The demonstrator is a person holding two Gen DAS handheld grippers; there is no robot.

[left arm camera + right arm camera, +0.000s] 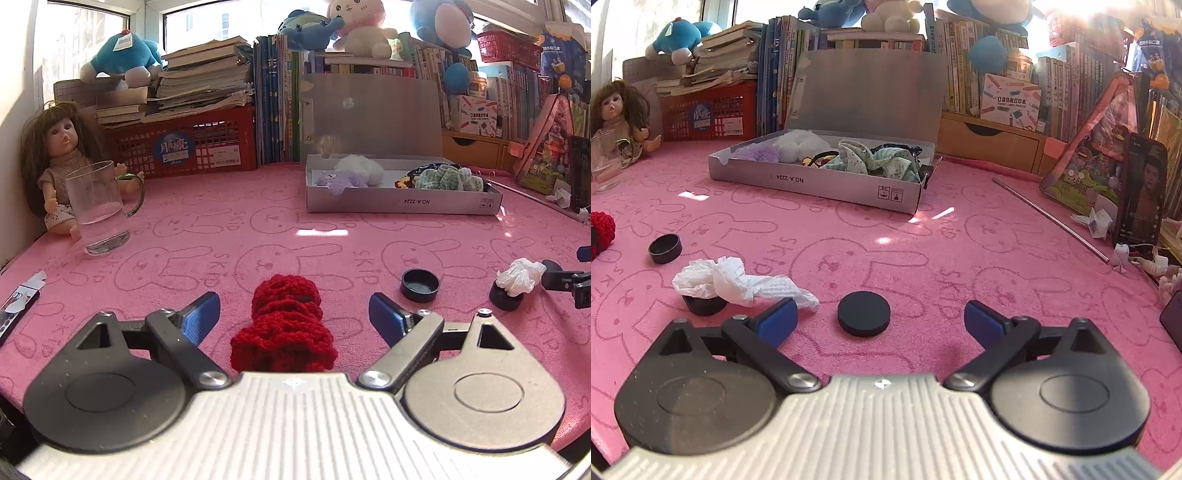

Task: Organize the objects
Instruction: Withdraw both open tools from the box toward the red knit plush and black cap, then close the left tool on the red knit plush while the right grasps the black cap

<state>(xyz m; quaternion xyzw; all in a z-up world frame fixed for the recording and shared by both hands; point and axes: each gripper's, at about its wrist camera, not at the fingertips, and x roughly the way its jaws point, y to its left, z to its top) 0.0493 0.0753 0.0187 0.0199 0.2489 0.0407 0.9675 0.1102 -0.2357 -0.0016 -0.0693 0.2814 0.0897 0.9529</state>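
Note:
A red crocheted piece (284, 325) lies on the pink cloth between the open jaws of my left gripper (294, 314), untouched; it also shows at the left edge of the right wrist view (602, 230). My right gripper (881, 317) is open around a flat black cap (863, 317) lying on the cloth. An open grey box (402, 201) (820, 184) further back holds plush and fabric items. A crumpled white tissue (738, 282) (519, 277) lies over a black cap (703, 304). An open black cap (420, 285) (665, 249) sits between the grippers.
A glass mug (99, 210) and a doll (59, 162) stand at far left. A red basket (184, 147), books and plush toys line the back. A metal rod (1049, 218), a phone (1141, 199) and a picture box (1097, 155) are at right.

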